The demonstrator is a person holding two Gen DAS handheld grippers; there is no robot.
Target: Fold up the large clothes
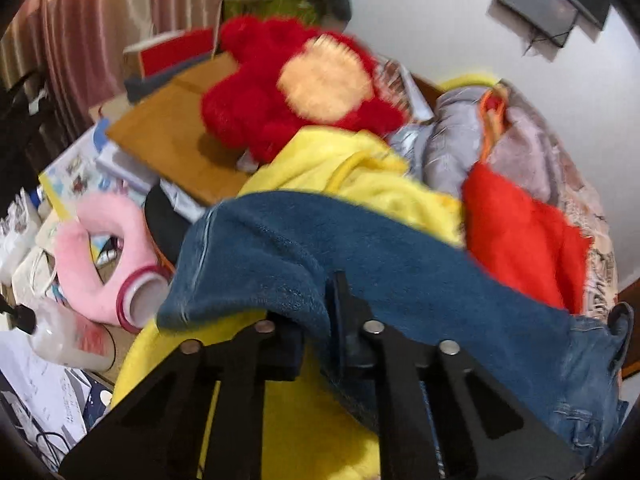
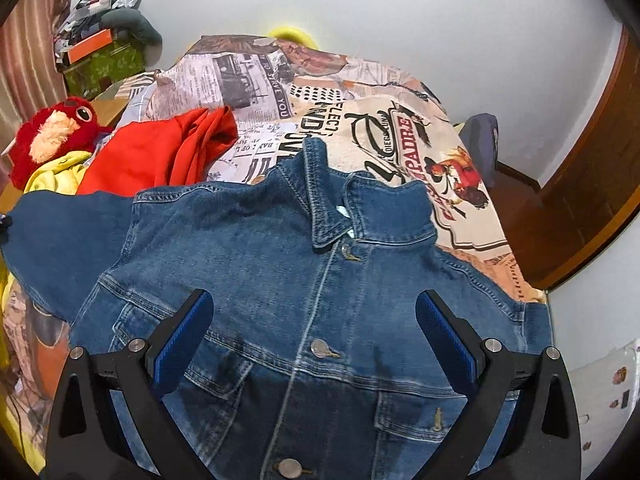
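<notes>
A blue denim jacket (image 2: 304, 280) lies front up on the printed bedspread (image 2: 400, 128), buttoned, collar toward the far side. My right gripper (image 2: 314, 328) hovers just above its chest, open and empty, blue pads wide apart. My left gripper (image 1: 320, 320) is shut on the jacket's sleeve (image 1: 360, 256), which drapes over the fingers and stretches to the right. The same sleeve shows at the left edge of the right wrist view (image 2: 60, 232).
A red garment (image 2: 160, 152) and a yellow one (image 1: 360, 176) lie bunched on the bed's left. A red plush toy (image 1: 296, 84), a pink plush (image 1: 108, 248), cardboard (image 1: 172, 136) and papers crowd the left side. A wooden door frame (image 2: 592, 184) stands right.
</notes>
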